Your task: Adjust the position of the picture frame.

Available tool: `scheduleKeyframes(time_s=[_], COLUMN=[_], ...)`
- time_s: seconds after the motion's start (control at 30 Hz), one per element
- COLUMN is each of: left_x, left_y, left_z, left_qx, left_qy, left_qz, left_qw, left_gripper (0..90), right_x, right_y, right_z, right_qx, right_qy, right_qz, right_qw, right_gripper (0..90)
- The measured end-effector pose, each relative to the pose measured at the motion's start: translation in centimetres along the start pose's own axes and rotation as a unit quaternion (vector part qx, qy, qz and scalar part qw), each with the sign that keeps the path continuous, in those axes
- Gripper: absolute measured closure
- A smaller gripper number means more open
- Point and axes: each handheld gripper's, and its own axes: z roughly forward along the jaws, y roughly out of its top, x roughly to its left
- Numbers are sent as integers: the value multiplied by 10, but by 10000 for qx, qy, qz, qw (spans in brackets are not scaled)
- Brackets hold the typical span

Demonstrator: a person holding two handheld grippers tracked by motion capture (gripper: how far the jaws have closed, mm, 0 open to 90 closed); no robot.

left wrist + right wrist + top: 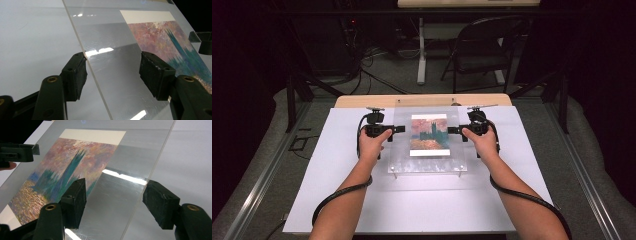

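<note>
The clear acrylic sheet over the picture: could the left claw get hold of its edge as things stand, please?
Probably yes. The left claw already straddles the edge of the clear acrylic sheet, one pad on each side with gaps left, and nothing lies between.

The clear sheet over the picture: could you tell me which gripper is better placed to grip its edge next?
Probably the left gripper: one pad already touches the clear sheet at its edge. The right gripper straddles its edge with both pads apart from it.

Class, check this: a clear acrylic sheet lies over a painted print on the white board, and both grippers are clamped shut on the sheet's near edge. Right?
Not quite. The left gripper and right gripper stand open at the clear acrylic sheet's left and right edges, as both gripper views show. The sheet does cover the painted print.
</note>
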Motion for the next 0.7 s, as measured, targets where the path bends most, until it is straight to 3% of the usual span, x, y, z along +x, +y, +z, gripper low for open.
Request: scheduleKeyframes(time_s=[0.7], left_x=[-10], left_y=[1], left_z=[-20], left_qx=[-194], left_qy=[-31], left_qz=[278], left_qw=[9994], left_gripper=[444], right_x=[13], right_y=[4], right_z=[-18], right_qx=[-68], right_qy=[-65], right_qz=[-394], right_qw=[9992], right_gripper=[379])
